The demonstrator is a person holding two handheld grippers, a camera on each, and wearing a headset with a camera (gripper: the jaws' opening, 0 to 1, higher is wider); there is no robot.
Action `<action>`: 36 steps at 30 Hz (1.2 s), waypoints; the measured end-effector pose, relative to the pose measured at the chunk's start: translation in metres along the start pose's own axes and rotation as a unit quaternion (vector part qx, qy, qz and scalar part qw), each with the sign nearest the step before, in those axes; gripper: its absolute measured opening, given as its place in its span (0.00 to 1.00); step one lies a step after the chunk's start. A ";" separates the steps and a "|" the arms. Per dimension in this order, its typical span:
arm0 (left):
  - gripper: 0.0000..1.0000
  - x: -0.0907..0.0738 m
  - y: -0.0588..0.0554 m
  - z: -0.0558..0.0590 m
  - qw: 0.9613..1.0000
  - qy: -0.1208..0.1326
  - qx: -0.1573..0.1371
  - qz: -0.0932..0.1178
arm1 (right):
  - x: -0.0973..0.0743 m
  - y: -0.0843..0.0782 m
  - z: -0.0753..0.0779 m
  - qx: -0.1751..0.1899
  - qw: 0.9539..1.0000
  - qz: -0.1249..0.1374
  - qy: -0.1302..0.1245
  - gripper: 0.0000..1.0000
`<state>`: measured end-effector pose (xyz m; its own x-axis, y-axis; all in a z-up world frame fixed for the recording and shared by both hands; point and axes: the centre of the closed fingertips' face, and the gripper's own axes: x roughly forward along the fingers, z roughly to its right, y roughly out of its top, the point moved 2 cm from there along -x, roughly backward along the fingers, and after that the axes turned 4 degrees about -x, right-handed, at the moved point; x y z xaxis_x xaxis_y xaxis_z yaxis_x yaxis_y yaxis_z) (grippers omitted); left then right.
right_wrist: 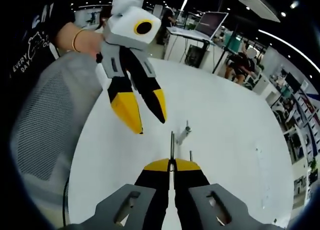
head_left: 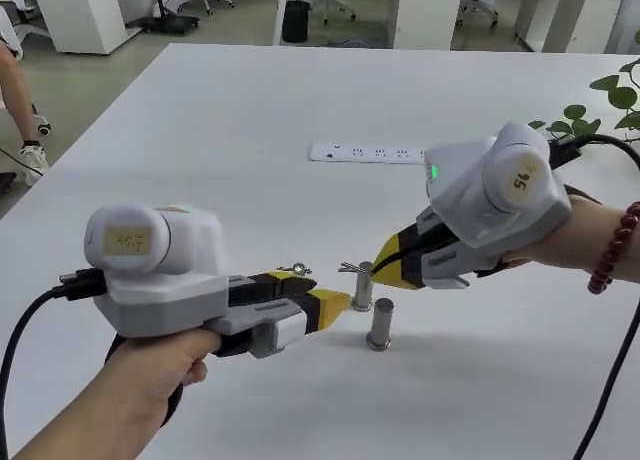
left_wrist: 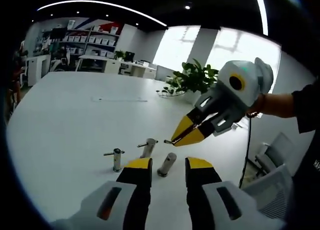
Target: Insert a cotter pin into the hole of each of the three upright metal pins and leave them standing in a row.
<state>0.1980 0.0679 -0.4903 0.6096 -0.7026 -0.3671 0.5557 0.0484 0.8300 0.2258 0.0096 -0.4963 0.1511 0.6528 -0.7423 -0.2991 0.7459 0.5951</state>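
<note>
- On the white table [head_left: 250, 130], dead centre of the head view, stand the three steel pins. They're short, smooth round posts in dull silver with a bit of shine, and the foot looks slightly wider than the shaft.
- Going by the left gripper view, the far pin [left_wrist: 117, 159] sits at 9 o'clock of the group. It and the middle pin [left_wrist: 149, 147] each have thin wire through the top, poking out both sides.
- The bare pin [left_wrist: 166, 164], at 5 o'clock of the middle one, has nothing through it. So I'd say we're on the last of three.
- For the right gripper [right_wrist: 172, 163], the yellow tips are pinched together on a cotter pin [right_wrist: 172, 142]. It's a skinny straight bit of wire pointing to 12 o'clock in that gripper's own view. The gripper hovers near the middle pin's top, not lined up with the bare one.
- For the left gripper [left_wrist: 169, 165], the jaws are apart with nothing in them, and the bare pin sits just ahead of the gap. I can't tell if a tip touches it.
- How I'd do it: close the left jaws low on the bare pin so it can't tip or spin, with the hole facing the right gripper. These posts look slick and narrow, so a sideways poke probably knocks one over.
- Bring the wire in level and in line with the hole, nice and slow. It looks thin and bendy, so ease it through rather than forcing it.
- The hole itself is too small to make out, so feel for it.
- Let go gently so the row stays standing.
</note>
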 end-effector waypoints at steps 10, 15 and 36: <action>0.17 0.001 -0.002 0.009 1.000 -0.020 -0.015 -0.007 | 0.001 0.013 -0.015 -0.056 0.998 0.009 0.016 0.00; 0.16 0.001 0.000 0.016 0.999 -0.034 -0.024 -0.007 | 0.001 0.019 -0.021 -0.080 0.997 0.012 0.020 0.00; 0.00 0.001 -0.002 0.013 0.999 -0.028 -0.025 -0.010 | 0.002 0.030 -0.029 -0.124 0.992 0.013 0.020 0.00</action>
<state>0.1899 0.0579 -0.4873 0.5665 -0.7423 -0.3579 0.5955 0.0686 0.8004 0.1899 0.0297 -0.4887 0.1054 0.6617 -0.7423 -0.5257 0.6707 0.5232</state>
